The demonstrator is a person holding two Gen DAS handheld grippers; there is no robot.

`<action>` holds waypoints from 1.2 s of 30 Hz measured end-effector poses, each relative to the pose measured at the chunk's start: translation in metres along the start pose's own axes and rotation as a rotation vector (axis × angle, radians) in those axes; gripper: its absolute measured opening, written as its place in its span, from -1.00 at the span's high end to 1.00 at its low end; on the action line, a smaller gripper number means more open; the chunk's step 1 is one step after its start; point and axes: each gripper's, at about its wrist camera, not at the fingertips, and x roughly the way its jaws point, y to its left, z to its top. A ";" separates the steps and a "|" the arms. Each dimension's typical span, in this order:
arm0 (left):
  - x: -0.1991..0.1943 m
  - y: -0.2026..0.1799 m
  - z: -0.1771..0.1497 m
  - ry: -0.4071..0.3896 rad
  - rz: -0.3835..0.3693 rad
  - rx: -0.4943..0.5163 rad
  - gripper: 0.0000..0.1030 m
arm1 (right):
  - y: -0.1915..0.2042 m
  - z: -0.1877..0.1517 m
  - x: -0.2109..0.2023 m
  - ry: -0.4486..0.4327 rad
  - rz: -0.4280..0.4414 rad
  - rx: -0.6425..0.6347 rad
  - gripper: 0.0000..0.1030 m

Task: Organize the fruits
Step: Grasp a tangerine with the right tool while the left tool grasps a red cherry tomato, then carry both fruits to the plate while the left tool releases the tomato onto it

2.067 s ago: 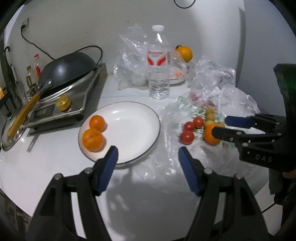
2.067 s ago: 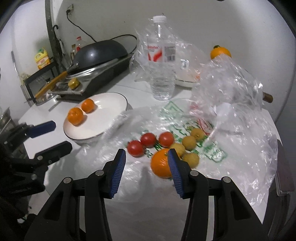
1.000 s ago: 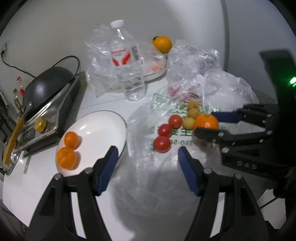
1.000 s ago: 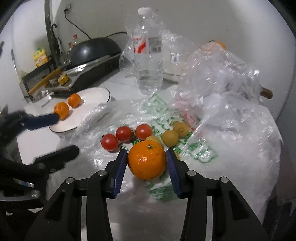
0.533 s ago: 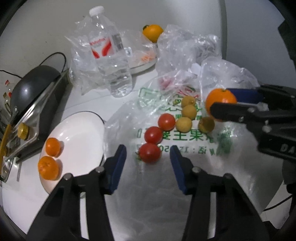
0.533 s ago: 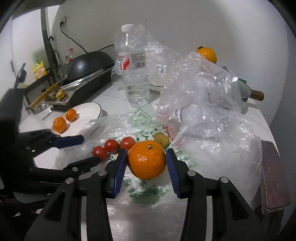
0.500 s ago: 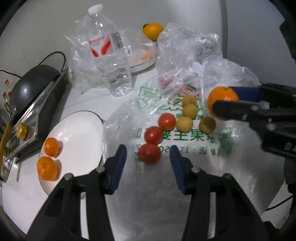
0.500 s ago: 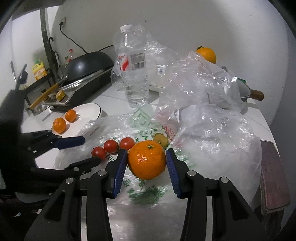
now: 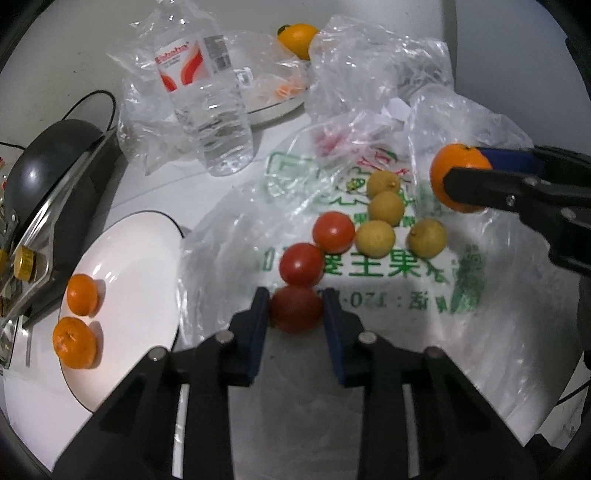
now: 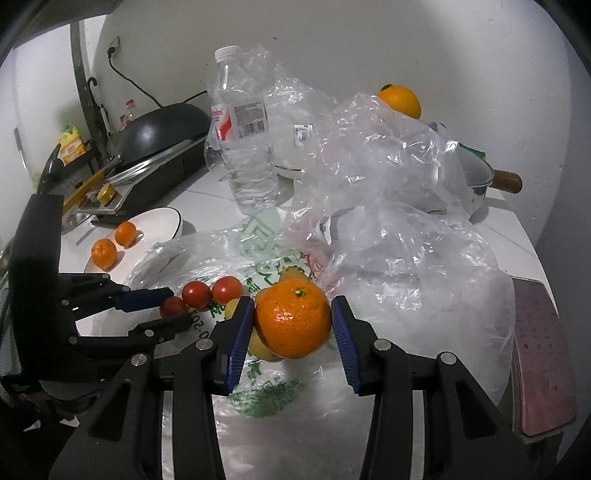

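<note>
Left gripper (image 9: 295, 314) has just closed on a tomato (image 9: 295, 309); right gripper (image 10: 293, 323) grips an orange (image 10: 293, 318).

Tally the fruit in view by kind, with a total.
Oranges: 4 — two on the white plate at and, one in the right gripper, one at the back.
Red tomatoes: 3 —, and one in the left gripper.
Small yellow-brown fruits: 4 —.
Total: 11
</note>
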 end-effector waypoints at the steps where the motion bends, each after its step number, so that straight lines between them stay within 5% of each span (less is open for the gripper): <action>1: 0.000 0.000 0.000 0.000 -0.004 0.000 0.42 | 0.000 0.001 0.000 0.000 0.000 0.000 0.11; 36: -0.083 0.038 -0.016 -0.172 -0.004 -0.054 0.42 | 0.066 0.018 -0.014 -0.036 0.007 -0.088 0.11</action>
